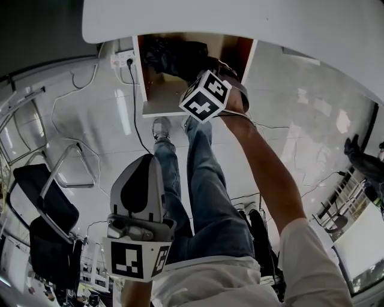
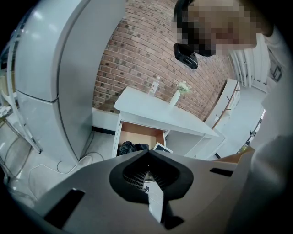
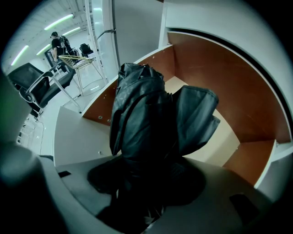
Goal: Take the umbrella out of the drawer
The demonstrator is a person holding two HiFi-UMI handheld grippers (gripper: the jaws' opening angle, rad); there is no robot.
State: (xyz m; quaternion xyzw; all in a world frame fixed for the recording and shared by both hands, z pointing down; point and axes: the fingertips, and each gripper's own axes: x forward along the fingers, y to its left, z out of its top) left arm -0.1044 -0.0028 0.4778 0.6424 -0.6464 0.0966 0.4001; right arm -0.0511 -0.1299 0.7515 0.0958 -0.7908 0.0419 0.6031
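The open wooden drawer (image 1: 159, 107) of the white desk (image 1: 240, 18) holds a black folded umbrella (image 1: 165, 57). My right gripper (image 1: 207, 67), under its marker cube (image 1: 205, 96), reaches down into the drawer. In the right gripper view the umbrella (image 3: 142, 114) fills the gap of the right gripper (image 3: 146, 187), whose jaws stand wide and closed on its near end, over the drawer floor (image 3: 219, 141). My left gripper (image 1: 137, 183) hangs back low on the left, shut and empty. From the left gripper (image 2: 149, 180) I see the drawer (image 2: 139, 136) and umbrella (image 2: 128, 148) from afar.
A black office chair (image 1: 45, 210) stands at the left. A power strip with a cable (image 1: 123, 59) lies on the floor beside the drawer. The person's legs (image 1: 204, 180) are below the drawer front. A tall grey cabinet (image 2: 68, 68) flanks the desk, and a vase (image 2: 176, 97) stands on it.
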